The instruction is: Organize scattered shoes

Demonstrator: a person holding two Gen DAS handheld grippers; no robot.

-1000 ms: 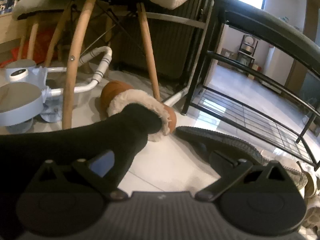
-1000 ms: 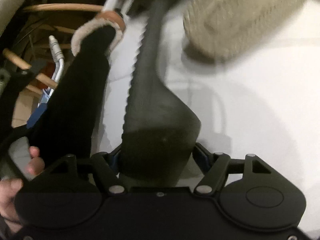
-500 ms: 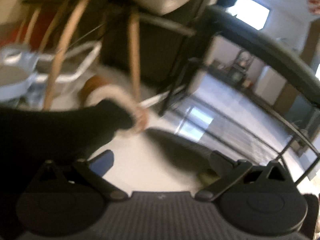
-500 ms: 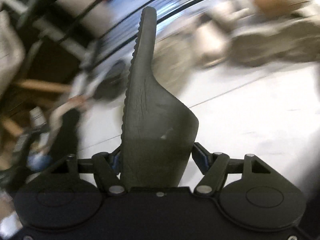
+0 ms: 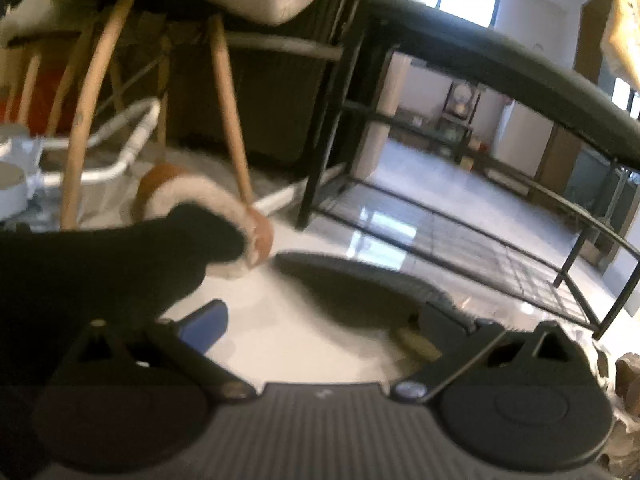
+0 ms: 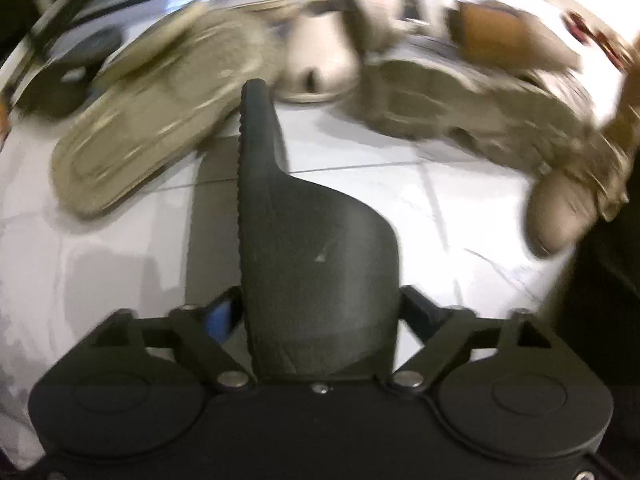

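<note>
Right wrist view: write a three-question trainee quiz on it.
1. True or false: the right gripper is shut on a black shoe.
2. The floor is: A carpet, B white tile, C wood.
3. Fill in: the upturned sole left of the black shoe's tip is ____ in colour.
Key: 1 true; 2 B; 3 beige.

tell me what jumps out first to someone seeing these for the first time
The black slipper fills the middle of the right wrist view, clamped in the right tongs above white floor tiles. Beyond it, blurred beige shoes lie scattered. In the left wrist view, a brown fleece-lined slipper sits by a wooden chair leg, with an empty black shoe rack to the right.
</note>
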